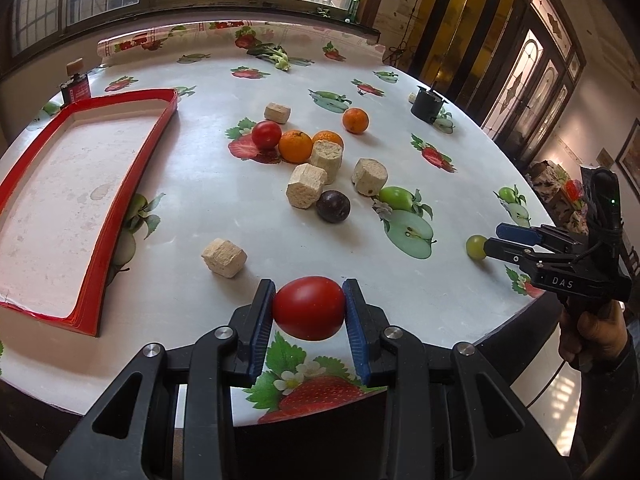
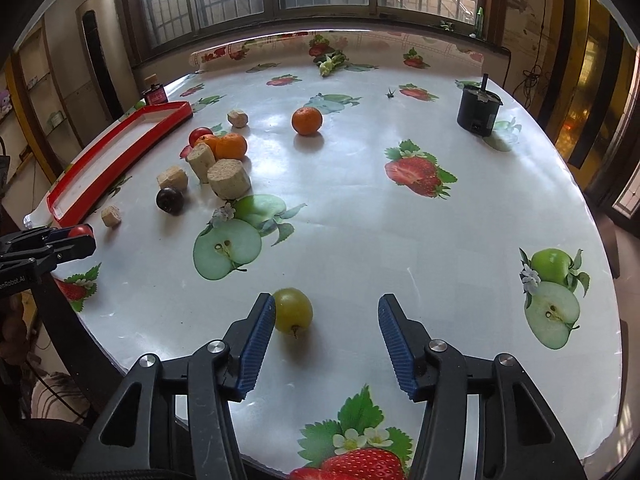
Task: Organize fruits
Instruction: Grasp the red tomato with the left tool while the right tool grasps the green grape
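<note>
My left gripper (image 1: 309,307) is shut on a red tomato (image 1: 309,307) and holds it just above the table's near edge, right of the red tray (image 1: 120,196). My right gripper (image 2: 326,316) is open on the table; a green grape-like fruit (image 2: 293,311) lies against its left finger. In the left wrist view that gripper (image 1: 494,240) is at the right edge beside the green fruit (image 1: 475,246). A second tomato (image 1: 266,134), three oranges (image 1: 295,145) (image 1: 355,120) (image 1: 328,137) and a dark plum (image 1: 333,206) lie mid-table.
Several beige cork-like blocks (image 1: 306,186) are scattered among the fruit. A black cylinder (image 2: 478,110) stands at the far right. A small red box (image 1: 76,87) sits behind the tray. Greens (image 1: 276,56) lie at the far edge. The tablecloth has printed fruit.
</note>
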Action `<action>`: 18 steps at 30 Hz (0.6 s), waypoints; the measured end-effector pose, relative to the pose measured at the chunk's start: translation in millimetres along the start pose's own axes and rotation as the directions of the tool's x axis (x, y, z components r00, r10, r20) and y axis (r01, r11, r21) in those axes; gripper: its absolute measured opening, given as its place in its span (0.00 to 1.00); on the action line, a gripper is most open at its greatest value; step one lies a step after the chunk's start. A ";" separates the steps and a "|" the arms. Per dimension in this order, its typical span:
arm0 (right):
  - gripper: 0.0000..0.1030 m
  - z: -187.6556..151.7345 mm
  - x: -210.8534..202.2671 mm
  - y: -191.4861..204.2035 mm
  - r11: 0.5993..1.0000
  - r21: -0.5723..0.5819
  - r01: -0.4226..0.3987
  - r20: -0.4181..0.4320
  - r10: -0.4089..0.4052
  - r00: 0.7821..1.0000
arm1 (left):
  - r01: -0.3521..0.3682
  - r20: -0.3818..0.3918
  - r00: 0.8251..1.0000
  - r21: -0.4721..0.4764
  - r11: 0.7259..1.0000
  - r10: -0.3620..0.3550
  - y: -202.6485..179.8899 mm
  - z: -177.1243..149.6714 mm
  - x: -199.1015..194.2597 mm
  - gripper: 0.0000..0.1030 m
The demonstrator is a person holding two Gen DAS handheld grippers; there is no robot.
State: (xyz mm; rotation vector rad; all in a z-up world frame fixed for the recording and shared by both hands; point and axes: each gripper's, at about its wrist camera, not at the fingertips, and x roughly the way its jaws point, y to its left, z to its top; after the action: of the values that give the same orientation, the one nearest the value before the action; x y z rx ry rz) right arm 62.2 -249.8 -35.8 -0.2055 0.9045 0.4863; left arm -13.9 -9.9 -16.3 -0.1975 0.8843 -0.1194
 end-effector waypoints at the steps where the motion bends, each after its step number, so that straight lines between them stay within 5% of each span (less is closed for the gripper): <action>1: 0.52 -1.5 -0.2 -1.8 0.999 0.011 -0.034 -0.001 0.034 0.999 | 0.000 -0.001 1.000 -0.001 1.000 0.000 -0.2 0.1 -0.1 0.31; 7: 0.38 1.5 12.0 21.6 0.995 -0.031 -0.097 -0.023 0.096 0.995 | -0.001 -0.005 1.000 0.008 1.000 0.001 -2.2 1.3 -0.5 0.31; 11: 0.25 3.1 20.5 27.0 0.998 -0.059 -0.014 -0.039 0.011 0.999 | -0.012 0.007 1.000 0.009 1.000 0.012 0.8 3.6 -5.7 0.31; 13: 0.25 7.2 16.9 18.4 0.996 -0.007 -0.087 -0.038 0.087 0.995 | -0.020 0.012 1.000 0.007 1.000 0.020 3.6 5.2 -7.9 0.31; 18: 0.25 25.9 7.1 37.2 0.990 -0.045 -0.132 0.001 0.132 0.991 | -0.039 0.037 0.999 -0.012 0.999 0.039 14.0 10.9 -16.8 0.31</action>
State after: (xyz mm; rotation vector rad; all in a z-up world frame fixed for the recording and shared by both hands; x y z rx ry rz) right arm 66.0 -205.5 -24.6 -0.1863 0.9079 0.6298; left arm -15.7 8.2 0.0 -0.1924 0.8514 -0.0742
